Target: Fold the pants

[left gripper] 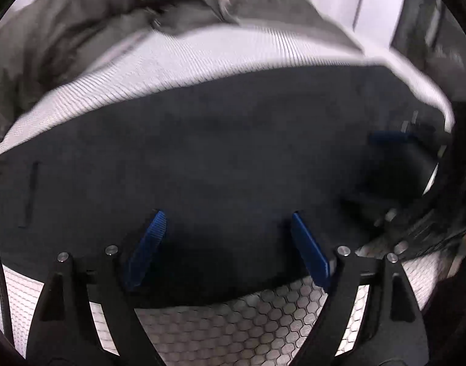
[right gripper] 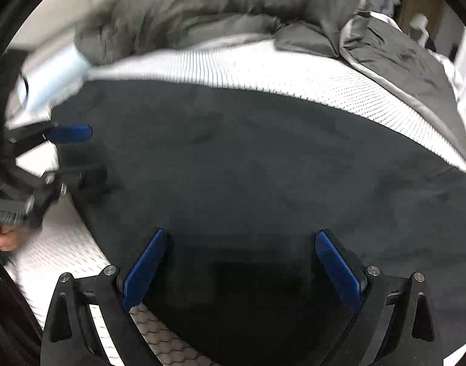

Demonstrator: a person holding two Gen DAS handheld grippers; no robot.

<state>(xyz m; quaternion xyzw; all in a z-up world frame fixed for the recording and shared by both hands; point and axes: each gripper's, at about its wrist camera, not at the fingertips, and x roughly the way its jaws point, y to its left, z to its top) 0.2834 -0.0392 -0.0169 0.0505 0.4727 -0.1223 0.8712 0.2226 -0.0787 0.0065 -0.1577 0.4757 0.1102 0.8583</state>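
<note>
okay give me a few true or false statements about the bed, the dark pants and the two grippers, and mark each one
1. The dark pants lie spread on a white mattress. True.
2. The left gripper is clamped on the pants. False: its jaws stand apart, nothing pinched between them.
3. A grey duvet is bunched up beyond the pants. True.
4. The right gripper holds a white towel. False: it is open over the pants.
5. The pants are bright red. False: they are dark navy or black.
</note>
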